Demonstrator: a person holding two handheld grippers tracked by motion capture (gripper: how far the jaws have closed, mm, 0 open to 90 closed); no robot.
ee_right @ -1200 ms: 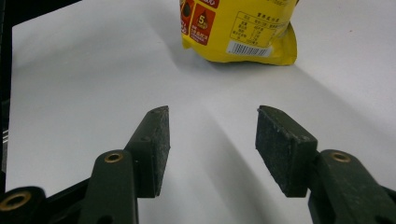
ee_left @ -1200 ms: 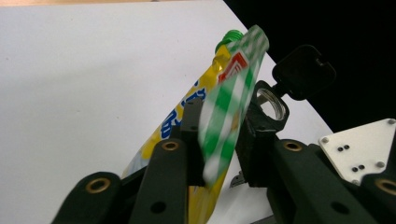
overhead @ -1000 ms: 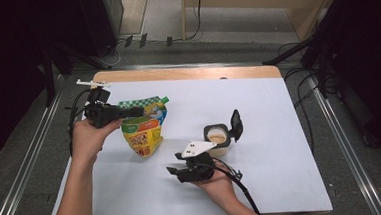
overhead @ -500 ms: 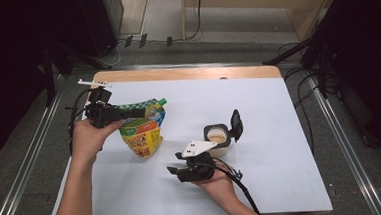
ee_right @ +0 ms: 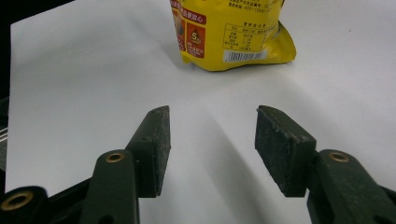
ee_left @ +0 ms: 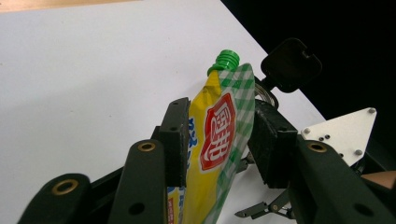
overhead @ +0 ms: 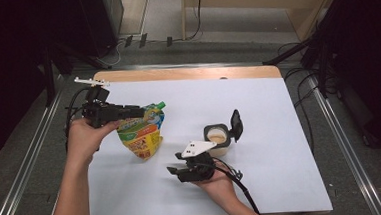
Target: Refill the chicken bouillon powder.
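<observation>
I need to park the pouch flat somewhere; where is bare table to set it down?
Free: the far strip between the pouch and the table's wooden edge, the whole right side beyond the open jar, and the near left corner. Crowded: the middle, where pouch, jar and right hand-held gripper sit close together.

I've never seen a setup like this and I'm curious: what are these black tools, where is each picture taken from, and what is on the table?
A person works at a white table, holding a two-jaw tool in each hand. One picture looks down from above; the other two come from cameras riding on the tools, looking along their jaws. The left hand-held gripper has a yellow, green-checked spout pouch with a green cap standing between its jaws, which have just been opening: one pad touches it, the other stands apart. The right hand-held gripper is open, holding nothing. Beside it sits a small round container with an open black flip lid.
</observation>
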